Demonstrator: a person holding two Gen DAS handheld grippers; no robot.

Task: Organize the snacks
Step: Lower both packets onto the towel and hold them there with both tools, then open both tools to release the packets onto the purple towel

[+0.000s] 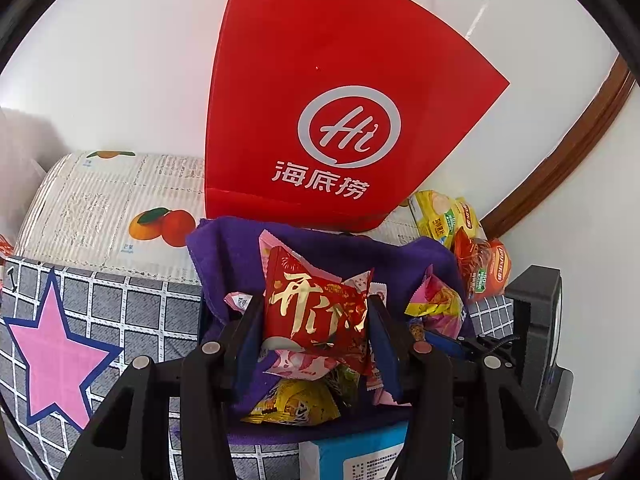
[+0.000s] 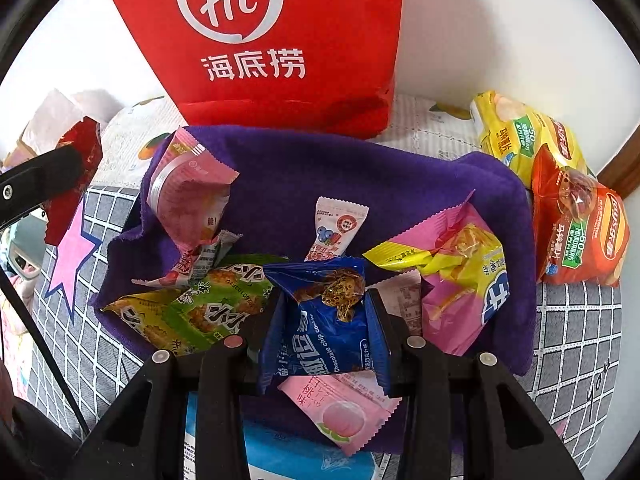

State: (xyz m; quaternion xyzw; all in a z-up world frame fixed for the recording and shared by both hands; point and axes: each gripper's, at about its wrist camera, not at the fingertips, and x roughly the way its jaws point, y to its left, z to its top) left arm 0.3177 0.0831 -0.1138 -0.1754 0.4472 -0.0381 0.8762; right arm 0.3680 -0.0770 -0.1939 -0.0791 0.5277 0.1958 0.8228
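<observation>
My left gripper (image 1: 314,316) is shut on a red snack packet with gold writing (image 1: 316,308) and holds it above a purple cloth (image 1: 224,264) strewn with snacks. It shows at the left edge of the right wrist view (image 2: 36,184) with the red packet (image 2: 76,184). My right gripper (image 2: 324,312) is shut on a blue chocolate chip cookie packet (image 2: 324,320) over the same cloth (image 2: 400,184). Pink (image 2: 188,200), green (image 2: 200,304), yellow-pink (image 2: 452,280) and small white (image 2: 336,228) packets lie on the cloth.
A red paper bag with a white logo (image 1: 320,120) (image 2: 280,40) stands against the white wall behind the cloth. Yellow (image 2: 516,136) and orange (image 2: 580,232) chip bags lie at the right. A checked cover with a pink star (image 1: 60,348) and a blue-white box (image 2: 280,460) are nearby.
</observation>
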